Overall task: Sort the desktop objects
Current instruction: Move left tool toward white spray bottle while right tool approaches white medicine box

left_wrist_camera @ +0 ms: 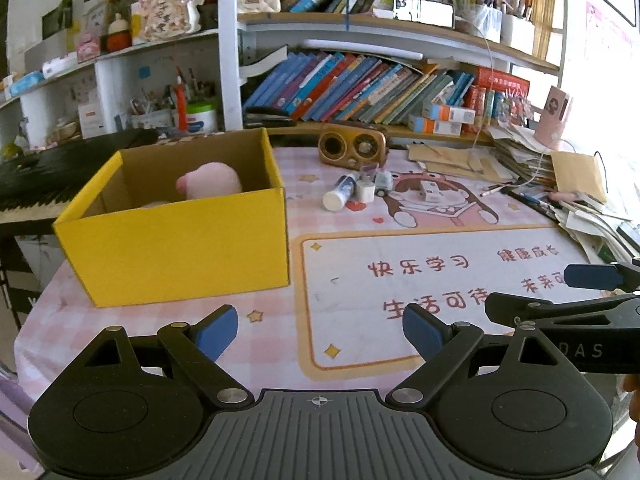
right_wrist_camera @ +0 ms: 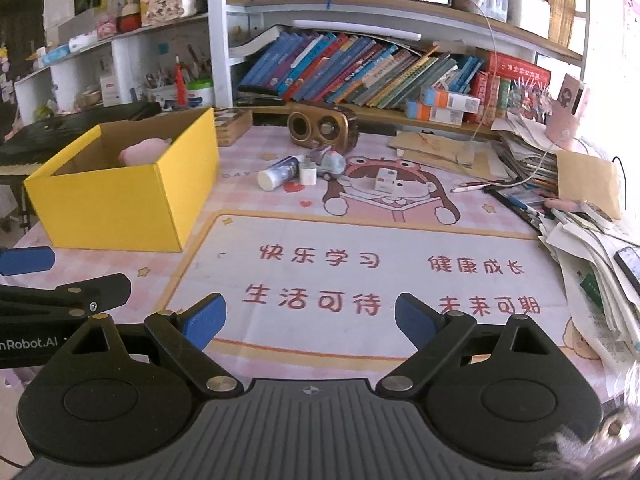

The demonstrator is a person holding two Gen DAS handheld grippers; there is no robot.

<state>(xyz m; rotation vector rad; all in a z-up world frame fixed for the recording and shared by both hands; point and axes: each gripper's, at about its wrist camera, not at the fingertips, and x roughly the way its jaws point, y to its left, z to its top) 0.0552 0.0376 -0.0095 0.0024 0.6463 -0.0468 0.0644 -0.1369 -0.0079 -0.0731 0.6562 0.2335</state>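
A yellow cardboard box (left_wrist_camera: 176, 240) (right_wrist_camera: 120, 200) stands on the left of the pink desk mat (left_wrist_camera: 400, 280) (right_wrist_camera: 360, 240), with a pink plush toy (left_wrist_camera: 210, 186) (right_wrist_camera: 144, 149) inside it. Beyond the mat's middle lie a white tube (left_wrist_camera: 339, 194) (right_wrist_camera: 278, 174), a small white cube (left_wrist_camera: 365, 191) (right_wrist_camera: 308, 175), a grey toy car (left_wrist_camera: 383, 181) (right_wrist_camera: 333, 163) and a small white box (left_wrist_camera: 430, 191) (right_wrist_camera: 386, 180). My left gripper (left_wrist_camera: 320, 332) is open and empty over the near mat. My right gripper (right_wrist_camera: 310, 320) is likewise open and empty; its finger (left_wrist_camera: 592, 277) shows at the right edge of the left wrist view.
A gold retro speaker (left_wrist_camera: 352, 148) (right_wrist_camera: 323, 126) sits behind the small items. Loose papers and pens (right_wrist_camera: 580, 216) pile up along the right side. Bookshelves (right_wrist_camera: 360, 68) rise at the back, and a black keyboard (left_wrist_camera: 52, 172) lies left of the box.
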